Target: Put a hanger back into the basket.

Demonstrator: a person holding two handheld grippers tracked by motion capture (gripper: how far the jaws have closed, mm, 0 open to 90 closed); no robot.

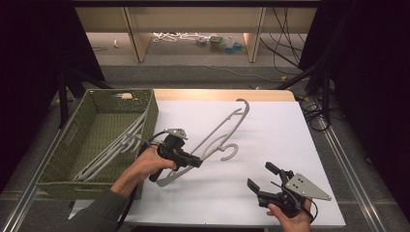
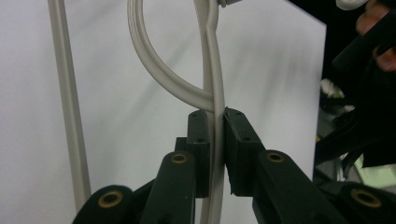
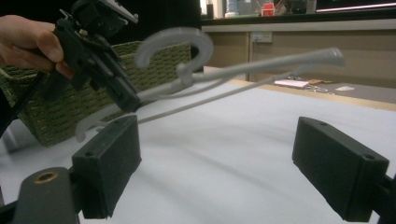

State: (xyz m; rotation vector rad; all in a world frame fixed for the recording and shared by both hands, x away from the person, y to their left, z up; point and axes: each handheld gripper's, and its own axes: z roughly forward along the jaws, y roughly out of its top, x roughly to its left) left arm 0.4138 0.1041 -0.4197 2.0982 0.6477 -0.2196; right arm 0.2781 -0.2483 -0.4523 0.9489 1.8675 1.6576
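Nearest me, my right gripper (image 1: 265, 183) sits low over the near right part of the white table (image 1: 290, 145) with its jaws spread wide and nothing between them; I judge I keep it parked there so it stays out of the way yet faces the work, ready to steady the load if it swings. A little farther in, my left gripper (image 1: 189, 161) has its pads (image 2: 236, 140) pinched tight on the thin arm of a grey plastic hanger (image 1: 220, 133), close to where the hook curls off, which I think gives the best control over a long, springy piece. The hanger is lifted clear of the table and tilted, its far end pointing away toward the table's back edge. Beyond and left of my left hand (image 1: 145, 164), the woven green basket (image 1: 145, 104) holds more hangers (image 1: 121, 145) lying lengthwise, which suggests this one is either bound for that pile or fresh out of it.
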